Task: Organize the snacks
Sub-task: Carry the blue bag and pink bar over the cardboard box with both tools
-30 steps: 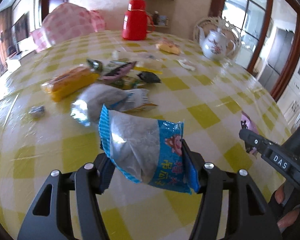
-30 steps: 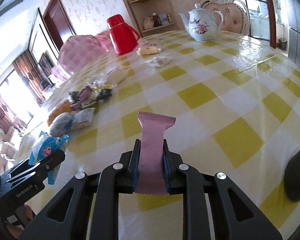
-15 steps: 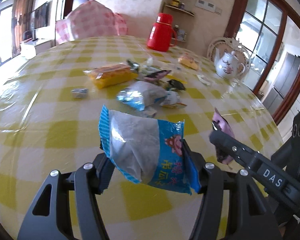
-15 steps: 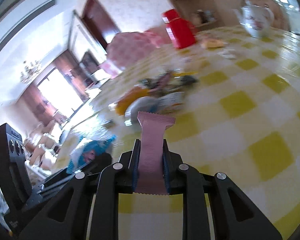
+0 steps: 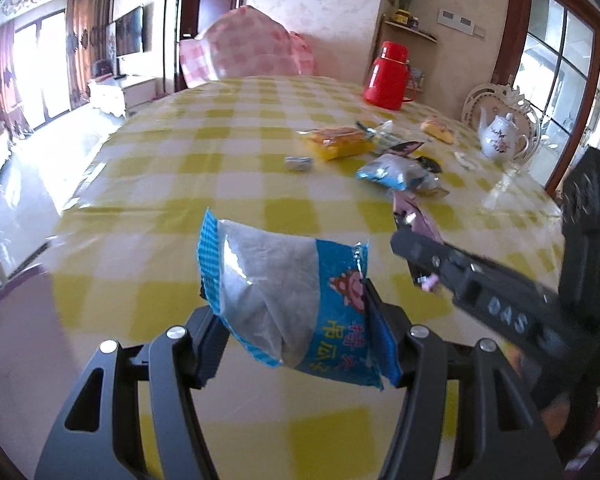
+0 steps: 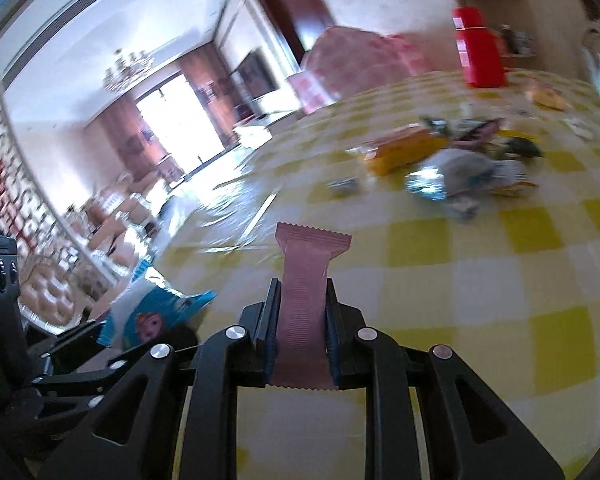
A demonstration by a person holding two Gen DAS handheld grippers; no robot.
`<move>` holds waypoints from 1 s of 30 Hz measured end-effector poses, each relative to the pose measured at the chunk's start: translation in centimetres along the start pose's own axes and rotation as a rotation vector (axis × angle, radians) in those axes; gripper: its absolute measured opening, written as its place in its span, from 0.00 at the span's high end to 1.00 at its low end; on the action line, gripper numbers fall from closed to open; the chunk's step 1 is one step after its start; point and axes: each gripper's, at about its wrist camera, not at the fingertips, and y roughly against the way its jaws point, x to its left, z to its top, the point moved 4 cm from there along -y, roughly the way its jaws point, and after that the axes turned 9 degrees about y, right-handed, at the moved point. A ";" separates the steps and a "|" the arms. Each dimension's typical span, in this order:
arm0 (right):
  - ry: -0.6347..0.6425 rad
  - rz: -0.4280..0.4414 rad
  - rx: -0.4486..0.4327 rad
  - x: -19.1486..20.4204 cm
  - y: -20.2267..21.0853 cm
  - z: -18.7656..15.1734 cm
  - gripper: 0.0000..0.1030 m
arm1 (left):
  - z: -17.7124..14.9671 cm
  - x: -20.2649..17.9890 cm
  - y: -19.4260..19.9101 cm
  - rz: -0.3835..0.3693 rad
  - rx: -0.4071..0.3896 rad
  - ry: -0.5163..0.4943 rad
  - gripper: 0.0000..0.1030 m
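two tools [image 5: 296, 332] [image 6: 302, 312] – left clamps blue snack bag [image 5: 288, 300], right pinches pink wrapper [image 6: 306, 292]

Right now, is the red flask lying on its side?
No, the red flask stands upright on the checked table, behind the snacks.

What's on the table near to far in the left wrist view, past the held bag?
Blue bag in the pile → small white-blue candy → yellow packet → red flask.
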 end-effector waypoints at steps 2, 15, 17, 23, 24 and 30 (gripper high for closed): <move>0.047 0.028 0.028 2.0 -0.8 -0.2 0.80 | -0.4 1.6 1.3 0.023 -0.011 0.002 0.40; 0.402 0.257 0.079 17.7 -4.1 -1.8 0.80 | -1.6 20.3 6.3 0.301 0.014 0.120 0.40; 0.449 0.300 0.091 20.2 -4.1 -2.1 0.80 | -1.9 21.9 6.2 0.343 0.042 0.102 0.40; 0.620 0.329 0.177 26.9 -4.6 -4.5 0.80 | -3.2 26.1 5.3 0.464 0.129 0.065 0.40; 0.643 0.328 0.190 27.5 -4.8 -4.8 0.80 | -3.4 26.7 5.3 0.472 0.135 0.069 0.40; 0.789 0.302 0.303 29.8 -6.7 -8.1 0.80 | -3.9 28.5 5.6 0.484 0.148 0.100 0.37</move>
